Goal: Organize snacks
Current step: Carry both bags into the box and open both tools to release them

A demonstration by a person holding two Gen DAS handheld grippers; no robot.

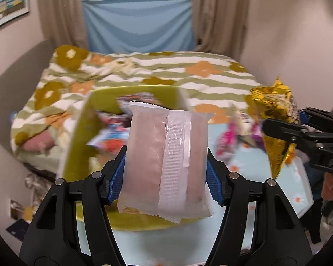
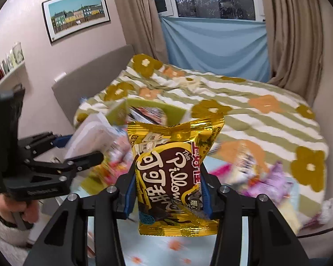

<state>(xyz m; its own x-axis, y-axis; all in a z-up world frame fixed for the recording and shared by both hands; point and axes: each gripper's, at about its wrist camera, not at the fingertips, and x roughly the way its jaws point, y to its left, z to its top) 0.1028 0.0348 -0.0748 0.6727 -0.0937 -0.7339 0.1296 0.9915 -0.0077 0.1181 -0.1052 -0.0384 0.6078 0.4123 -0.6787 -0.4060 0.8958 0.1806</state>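
Frosted plastic pouch [image 1: 165,166], light and slippery, is clamped at its sides between the left gripper [image 1: 165,175] fingers; the right gripper [image 2: 167,197] likewise squeezes the crinkly gold bag [image 2: 173,177].

— What colours are seen between the left tongs [image 1: 165,173]?
— A frosted, pale pink packet [image 1: 166,161]. A gold and brown bag [image 2: 174,177] is held in the right tongs [image 2: 169,190].
— And beyond?
— A lime-green box [image 1: 77,137]; a bedspread [image 2: 266,110] striped green and white, with orange and mustard flowers.
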